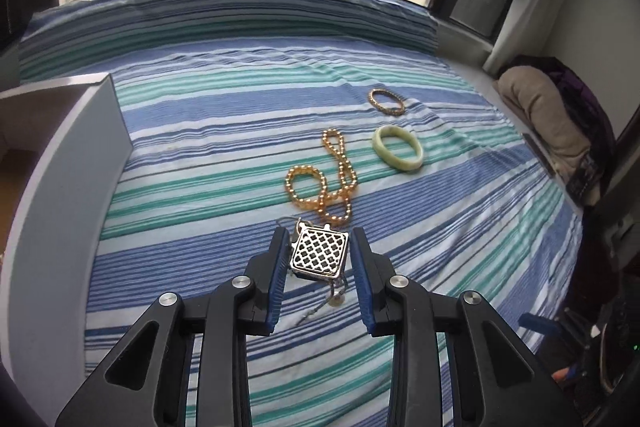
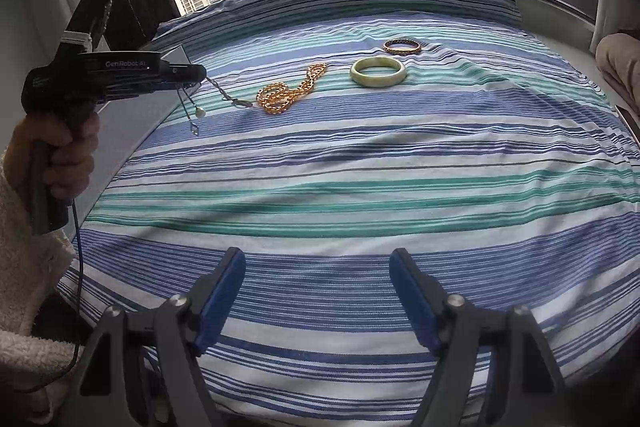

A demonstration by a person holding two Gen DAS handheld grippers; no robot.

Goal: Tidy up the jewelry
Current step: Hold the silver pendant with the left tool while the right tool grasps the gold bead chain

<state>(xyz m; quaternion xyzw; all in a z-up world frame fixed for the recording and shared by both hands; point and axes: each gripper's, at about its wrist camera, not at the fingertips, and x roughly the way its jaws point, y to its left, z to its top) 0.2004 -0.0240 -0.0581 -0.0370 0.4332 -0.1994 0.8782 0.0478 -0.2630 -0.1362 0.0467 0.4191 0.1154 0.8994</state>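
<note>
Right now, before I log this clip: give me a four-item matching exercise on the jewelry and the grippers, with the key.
Column 1
1. square lattice pendant
2. green bangle
3. gold bead necklace
4. right gripper

Column 2
A. open, nothing between its fingers
B. tangled on the striped sheet
C. flat beside the thin gold bangle
D. held in the left gripper

Pairs: 1-D, 2-C, 3-B, 4-A
</note>
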